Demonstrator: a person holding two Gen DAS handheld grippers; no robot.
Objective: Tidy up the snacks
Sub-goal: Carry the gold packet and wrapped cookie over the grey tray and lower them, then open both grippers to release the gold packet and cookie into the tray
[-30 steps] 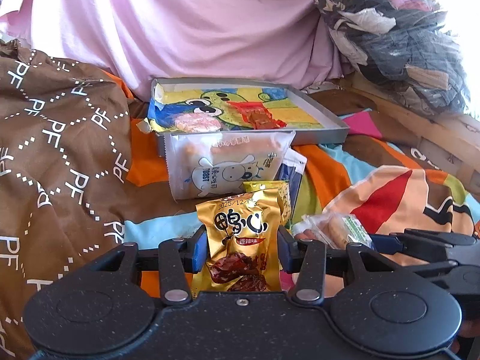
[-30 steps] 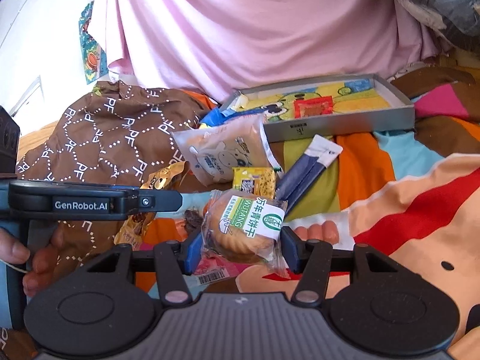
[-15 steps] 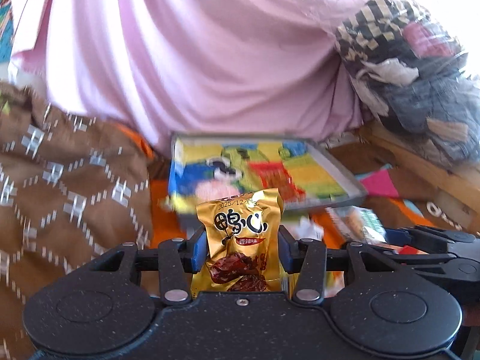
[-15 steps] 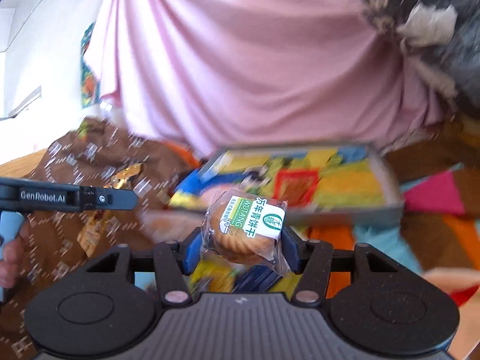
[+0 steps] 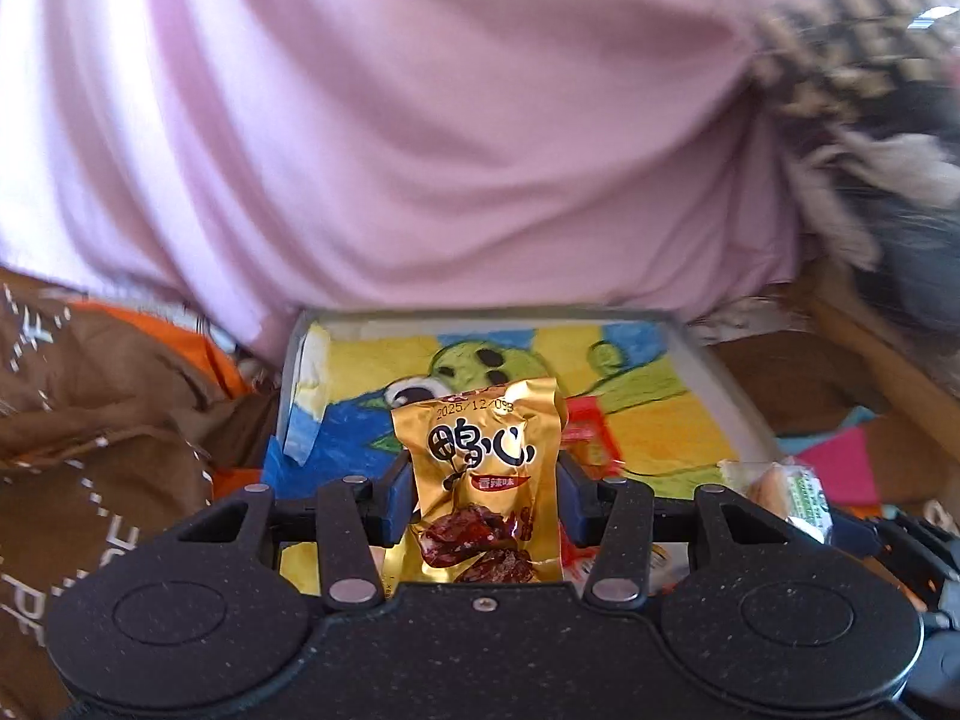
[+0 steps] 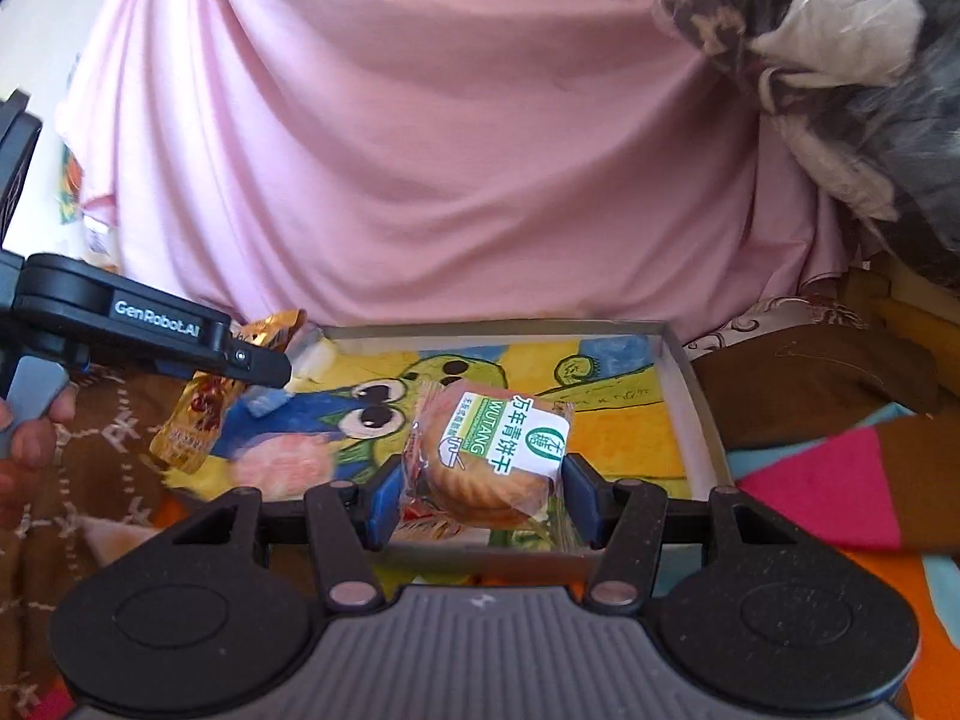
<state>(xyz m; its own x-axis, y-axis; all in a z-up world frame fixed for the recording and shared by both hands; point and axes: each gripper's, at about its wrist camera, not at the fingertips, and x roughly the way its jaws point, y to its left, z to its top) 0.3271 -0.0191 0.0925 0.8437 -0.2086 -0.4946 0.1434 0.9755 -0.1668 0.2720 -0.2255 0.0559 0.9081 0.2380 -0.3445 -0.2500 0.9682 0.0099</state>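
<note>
My left gripper (image 5: 483, 498) is shut on a gold snack packet (image 5: 480, 474) with black characters, held upright over the near edge of a shallow grey tray (image 5: 714, 384) lined with a cartoon drawing. A red packet (image 5: 591, 438) lies in the tray behind it. My right gripper (image 6: 480, 501) is shut on a clear-wrapped round biscuit (image 6: 492, 456) with a green and white label, also above the tray (image 6: 690, 396). In the right wrist view the left gripper (image 6: 252, 360) holds the gold packet (image 6: 198, 414) at the tray's left side. The biscuit (image 5: 786, 489) shows at the right of the left wrist view.
A pink sheet (image 6: 456, 150) hangs behind the tray. A brown patterned blanket (image 5: 90, 432) lies to the left, a colourful bedspread (image 6: 840, 468) to the right. A bag of clothes (image 6: 840, 60) sits at the upper right. A hand (image 6: 30, 438) grips the left handle.
Both grippers have lifted their snacks from the bedspread and moved forward to the tray, which now fills the middle of both views. The loose snacks in front of the tray have dropped out of sight.
</note>
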